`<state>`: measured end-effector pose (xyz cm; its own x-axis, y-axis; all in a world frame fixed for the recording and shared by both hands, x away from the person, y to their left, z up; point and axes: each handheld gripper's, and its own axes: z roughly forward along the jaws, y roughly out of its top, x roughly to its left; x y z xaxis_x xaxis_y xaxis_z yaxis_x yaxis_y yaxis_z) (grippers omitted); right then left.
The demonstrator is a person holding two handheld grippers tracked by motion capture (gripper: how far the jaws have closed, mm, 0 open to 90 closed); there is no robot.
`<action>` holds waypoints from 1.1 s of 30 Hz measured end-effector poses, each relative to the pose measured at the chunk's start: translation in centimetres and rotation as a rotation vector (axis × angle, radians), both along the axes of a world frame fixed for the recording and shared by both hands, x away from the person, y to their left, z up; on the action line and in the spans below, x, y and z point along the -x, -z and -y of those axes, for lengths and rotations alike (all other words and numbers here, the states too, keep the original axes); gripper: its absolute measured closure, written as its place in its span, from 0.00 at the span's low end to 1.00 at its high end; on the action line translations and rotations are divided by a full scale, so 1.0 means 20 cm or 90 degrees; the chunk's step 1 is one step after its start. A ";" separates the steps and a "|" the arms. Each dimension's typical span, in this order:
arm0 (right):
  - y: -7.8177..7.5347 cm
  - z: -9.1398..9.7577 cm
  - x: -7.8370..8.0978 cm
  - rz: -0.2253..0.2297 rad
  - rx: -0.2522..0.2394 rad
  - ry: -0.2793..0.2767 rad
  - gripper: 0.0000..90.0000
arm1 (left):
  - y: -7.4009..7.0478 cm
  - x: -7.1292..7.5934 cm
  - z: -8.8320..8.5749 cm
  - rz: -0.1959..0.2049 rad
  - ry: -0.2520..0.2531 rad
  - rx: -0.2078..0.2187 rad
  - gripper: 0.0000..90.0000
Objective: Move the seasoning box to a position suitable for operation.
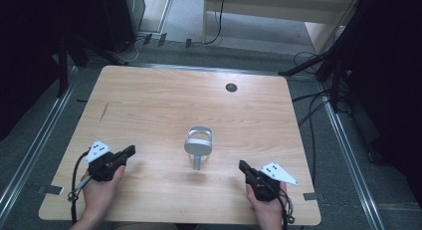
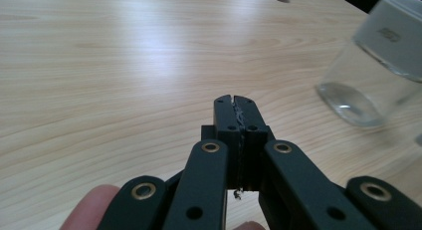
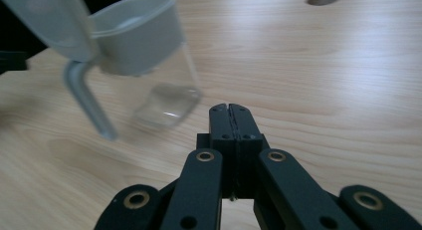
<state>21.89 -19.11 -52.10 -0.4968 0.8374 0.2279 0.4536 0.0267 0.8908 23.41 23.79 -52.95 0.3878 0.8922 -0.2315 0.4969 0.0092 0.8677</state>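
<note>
Clear jug [image 1: 198,146] stands between both closed grippers, touching neither

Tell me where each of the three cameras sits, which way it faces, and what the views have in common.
High view: above the person's side, looking forward and down on the table; both forearms, left gripper and right gripper show.
Left gripper view: rides the left gripper, looking across the tabletop; its closed black fingers and a fingertip show.
Right gripper view: rides the right gripper, facing the jug; closed black fingers show.
Shared: all three views catch the clear jug and the table's round hole.
</note>
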 end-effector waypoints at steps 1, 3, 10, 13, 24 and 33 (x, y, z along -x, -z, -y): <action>0.00 0.00 0.00 0.000 0.000 0.000 1.00 | 0.00 0.00 0.00 0.000 0.000 0.000 1.00; -0.01 -0.12 0.01 0.000 -0.012 -0.033 1.00 | -0.01 -0.03 0.09 0.002 0.019 0.002 1.00; -0.04 -0.33 0.03 0.002 -0.033 -0.097 1.00 | -0.03 -0.09 0.20 0.000 0.043 0.011 1.00; -0.04 -0.39 0.04 0.001 -0.035 -0.112 1.00 | -0.03 -0.13 0.26 -0.002 0.050 0.019 1.00; 0.05 -0.65 0.00 -0.014 0.002 -0.127 1.00 | -0.06 -0.25 0.43 -0.008 0.090 0.024 1.00; 0.06 -0.54 -0.02 -0.018 0.006 -0.090 1.00 | -0.05 -0.29 0.47 -0.010 0.103 0.036 1.00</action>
